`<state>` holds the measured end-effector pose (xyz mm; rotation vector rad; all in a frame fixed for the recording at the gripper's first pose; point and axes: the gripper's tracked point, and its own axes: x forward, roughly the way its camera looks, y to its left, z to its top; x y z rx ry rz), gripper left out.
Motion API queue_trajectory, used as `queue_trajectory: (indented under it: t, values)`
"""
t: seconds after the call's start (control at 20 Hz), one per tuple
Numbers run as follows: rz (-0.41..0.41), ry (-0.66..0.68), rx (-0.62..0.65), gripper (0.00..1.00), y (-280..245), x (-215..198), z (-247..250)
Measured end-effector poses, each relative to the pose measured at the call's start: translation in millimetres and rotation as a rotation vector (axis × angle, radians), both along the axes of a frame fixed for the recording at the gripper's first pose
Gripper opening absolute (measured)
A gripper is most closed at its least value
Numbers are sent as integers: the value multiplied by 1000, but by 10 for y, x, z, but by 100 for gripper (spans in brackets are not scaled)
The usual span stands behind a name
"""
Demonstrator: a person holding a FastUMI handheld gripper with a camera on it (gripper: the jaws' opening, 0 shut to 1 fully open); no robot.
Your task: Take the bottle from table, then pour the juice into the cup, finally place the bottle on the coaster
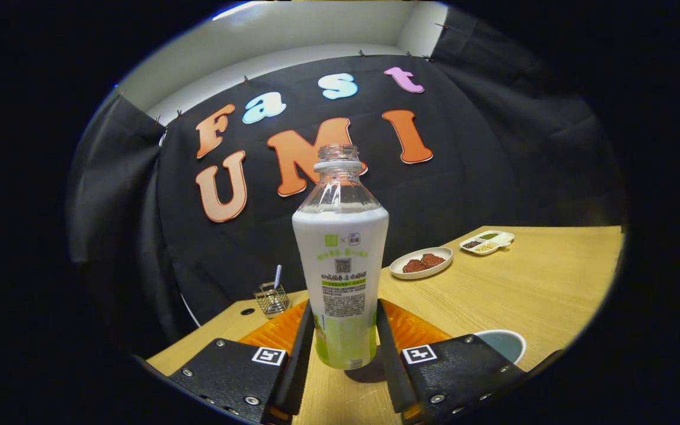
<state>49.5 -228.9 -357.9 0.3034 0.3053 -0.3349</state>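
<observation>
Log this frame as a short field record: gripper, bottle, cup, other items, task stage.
gripper: hand-held gripper, fingers either side of the bottle's lower body; contact unclear
bottle: bottle upright between the fingers, cap off, white liquid up to the shoulder; whether lifted is unclear
cup: cup beside the right finger
other items: plate, divided dish, wire holder on the table
task stage: pouring not begun

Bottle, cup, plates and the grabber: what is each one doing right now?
bottle: upright, cap off, between the fingers.
gripper: shut on the bottle.
cup: upright, open-topped, beside the right finger.
plate: flat, holds brown food.
divided dish: flat, filled.
wire holder: upright, beyond the left finger.
</observation>
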Motion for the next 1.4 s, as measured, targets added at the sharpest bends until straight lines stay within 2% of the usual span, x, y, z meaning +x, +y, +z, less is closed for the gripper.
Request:
queue_trajectory:
  t: [0.3,0.7,0.9,1.05,1.15,1.4]
  values:
    - [69,152,-234,57,64,193,-231]
    - [90,269,-233,58,0,297,-681]
    - [67,258,-206,67,-10,305,-618]
    - [35,220,-180,88,-47,243,-472]
    - [19,180,-159,95,-72,183,-339]
    - [5,60,-139,97,-150,33,124]
